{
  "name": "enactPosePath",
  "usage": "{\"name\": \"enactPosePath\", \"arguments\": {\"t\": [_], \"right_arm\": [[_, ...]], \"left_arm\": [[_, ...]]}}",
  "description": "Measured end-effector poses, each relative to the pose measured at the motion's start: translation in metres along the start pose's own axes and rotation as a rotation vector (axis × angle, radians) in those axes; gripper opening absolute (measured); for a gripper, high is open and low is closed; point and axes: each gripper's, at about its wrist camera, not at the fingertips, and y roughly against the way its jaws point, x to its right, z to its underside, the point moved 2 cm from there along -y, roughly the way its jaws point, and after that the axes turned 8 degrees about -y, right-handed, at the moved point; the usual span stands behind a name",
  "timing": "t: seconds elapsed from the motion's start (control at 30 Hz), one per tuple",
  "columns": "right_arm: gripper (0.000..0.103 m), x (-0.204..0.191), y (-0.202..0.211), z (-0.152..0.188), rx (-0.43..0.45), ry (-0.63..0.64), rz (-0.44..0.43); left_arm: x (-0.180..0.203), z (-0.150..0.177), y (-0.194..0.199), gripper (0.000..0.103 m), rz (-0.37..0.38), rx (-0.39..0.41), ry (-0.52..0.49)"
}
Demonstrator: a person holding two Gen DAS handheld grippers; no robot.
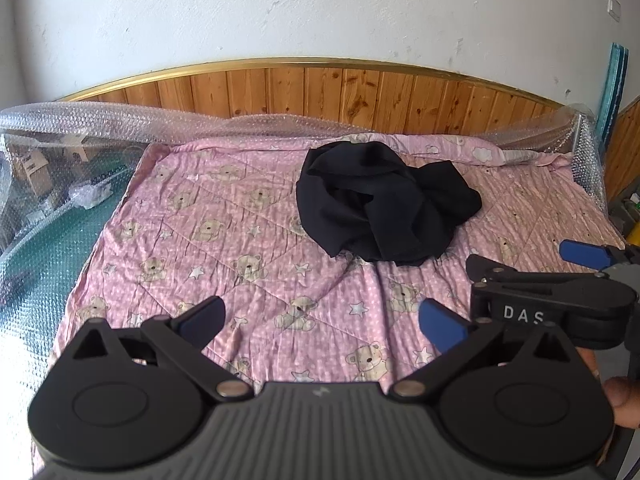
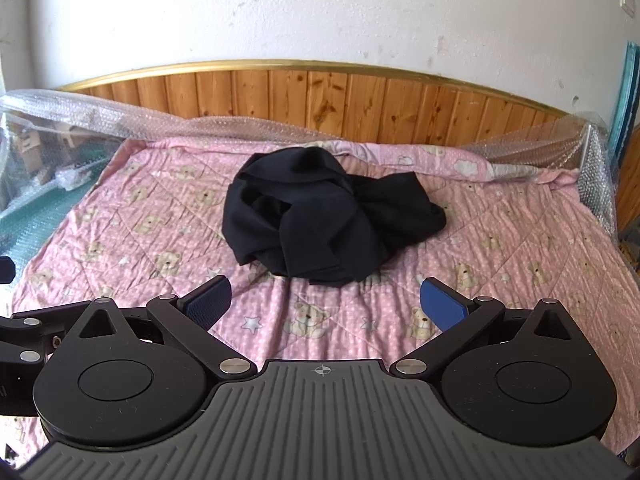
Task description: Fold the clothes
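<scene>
From the left wrist camera, a black garment lies bunched in a soft, rumpled heap on a pink quilted bedspread printed with bears and stars; the heap sits toward the far side of the spread, close under the knotty pine headboard with its brass-coloured rim. The cloth looks thin and matte, twisted over itself so that no hem, sleeve or leg can be told apart. The left gripper hangs above the near part of the spread, well short of the garment, its blue-padded fingers spread wide with nothing between them. The other tool reaches in nearer the heap's right side, and a hand shows behind it. Bubble wrap runs along the headboard's foot. From the right wrist camera, the garment sits more nearly dead ahead, again under the headboard, a crumpled mound with deep diagonal creases. The right gripper is likewise released, jaws wide apart and empty, over the spread on the near side of the heap. By my reading the garment lies unfolded, so the step in hand is the approach; what comes next calls for finding an edge or corner in the tangle and drawing the cloth out flat, which limp fabric will resist by clinging to itself.
</scene>
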Motion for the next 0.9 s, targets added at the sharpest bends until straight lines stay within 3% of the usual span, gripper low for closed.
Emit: {"name": "enactPosePath", "arguments": {"t": [0.3, 0.4, 0.43, 0.5, 0.53, 0.57, 0.6, 0.63, 0.67, 0.9], "right_arm": [[0.100, -0.007, 0.003, -0.001, 0.035, 0.017, -0.001], [0.091, -0.008, 0.004, 0.000, 0.041, 0.018, -0.005], [0.082, -0.007, 0.005, 0.002, 0.040, 0.014, -0.010], [0.045, -0.005, 0.004, 0.002, 0.028, -0.010, -0.040], [0.019, -0.004, 0.003, 0.003, 0.008, -0.029, -0.060], [0.005, -0.003, 0.001, 0.004, -0.001, -0.041, -0.071], [0.004, -0.003, 0.002, 0.004, 0.004, -0.042, -0.079], [0.000, -0.003, 0.002, 0.005, 0.009, -0.043, -0.087], [0.000, -0.004, 0.002, 0.005, 0.012, -0.044, -0.096], [0.000, -0.008, -0.008, 0.004, 0.005, -0.038, -0.116]], "left_arm": [[-0.009, 0.007, 0.000, 0.103, 0.038, -0.001, 0.027], [-0.010, 0.008, 0.000, 0.103, 0.042, 0.002, 0.024], [-0.010, 0.009, 0.000, 0.095, 0.043, 0.003, 0.023], [-0.010, 0.009, 0.000, 0.074, 0.045, 0.006, 0.021], [-0.010, 0.009, 0.000, 0.057, 0.046, 0.007, 0.019], [-0.011, 0.010, 0.000, 0.037, 0.047, 0.008, 0.018], [-0.011, 0.010, 0.000, 0.027, 0.048, 0.009, 0.017], [-0.011, 0.010, 0.000, 0.005, 0.049, 0.010, 0.016], [-0.011, 0.010, 0.000, 0.000, 0.047, 0.012, 0.013], [-0.015, 0.008, -0.007, 0.000, 0.042, 0.022, 0.014]]}}
